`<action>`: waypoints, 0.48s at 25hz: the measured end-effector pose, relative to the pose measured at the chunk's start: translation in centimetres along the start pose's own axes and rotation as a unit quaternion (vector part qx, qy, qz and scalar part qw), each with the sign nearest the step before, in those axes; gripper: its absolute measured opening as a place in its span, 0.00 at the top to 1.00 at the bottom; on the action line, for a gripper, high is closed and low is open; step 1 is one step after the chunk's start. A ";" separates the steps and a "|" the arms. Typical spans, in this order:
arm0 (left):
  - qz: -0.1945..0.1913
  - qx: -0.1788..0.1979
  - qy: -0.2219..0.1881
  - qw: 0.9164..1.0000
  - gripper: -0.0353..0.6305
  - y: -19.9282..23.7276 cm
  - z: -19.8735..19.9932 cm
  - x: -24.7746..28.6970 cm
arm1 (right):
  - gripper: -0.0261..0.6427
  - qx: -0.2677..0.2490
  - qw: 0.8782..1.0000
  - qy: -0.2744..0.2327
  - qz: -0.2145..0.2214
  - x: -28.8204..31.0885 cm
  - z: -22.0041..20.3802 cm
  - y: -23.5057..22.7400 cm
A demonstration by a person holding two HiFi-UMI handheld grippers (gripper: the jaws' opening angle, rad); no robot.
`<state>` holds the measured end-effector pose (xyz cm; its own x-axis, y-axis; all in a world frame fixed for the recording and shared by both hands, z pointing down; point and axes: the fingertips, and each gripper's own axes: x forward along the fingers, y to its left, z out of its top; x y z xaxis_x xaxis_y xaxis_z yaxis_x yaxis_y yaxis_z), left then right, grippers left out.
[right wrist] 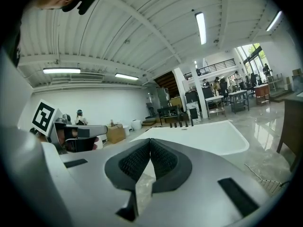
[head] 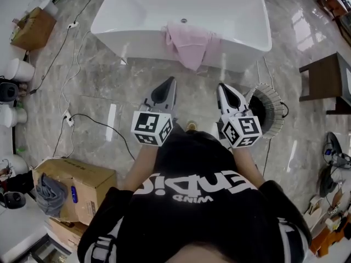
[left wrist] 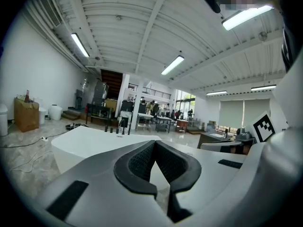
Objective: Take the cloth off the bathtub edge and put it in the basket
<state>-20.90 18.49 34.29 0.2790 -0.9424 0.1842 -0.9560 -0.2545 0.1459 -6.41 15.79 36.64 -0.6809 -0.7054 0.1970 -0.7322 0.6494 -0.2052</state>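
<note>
The left claw (head: pixel 171 81) and right claw (head: pixel 221 86) were both pressed together and empty, hanging short of the pink cloth (head: pixel 189 44) draped over the bathtub (head: pixel 137 10) edge. A shallow pinch could let it slide to the floor before reaching the basket (head: pixel 272 106).

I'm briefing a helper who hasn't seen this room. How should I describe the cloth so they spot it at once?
Find the big white bathtub on the grey marble floor. The cloth hangs over its near rim, about midway along, and down the outer wall. It is the only pink, soft thing there, amid white tub and grey floor.
</note>
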 end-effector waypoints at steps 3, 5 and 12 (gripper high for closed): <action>0.009 -0.001 0.000 1.000 0.93 1.1 0.3 1.5 | 0.94 0.001 1.000 0.005 0.004 1.8 0.3 -1.1; 0.014 -0.002 0.001 1.000 0.93 2.0 0.5 2.7 | 0.94 0.001 1.000 0.009 0.005 3.1 0.4 -1.8; 0.003 -0.001 0.000 1.000 0.93 5.4 1.5 9.0 | 0.94 0.004 1.000 0.015 -0.003 9.0 1.2 -4.8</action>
<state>-23.72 8.31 35.33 0.2725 -0.9443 0.1845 -0.9578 -0.2479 0.1456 -9.02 5.94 38.25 -0.6770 -0.7004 0.2259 -0.7360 0.6430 -0.2119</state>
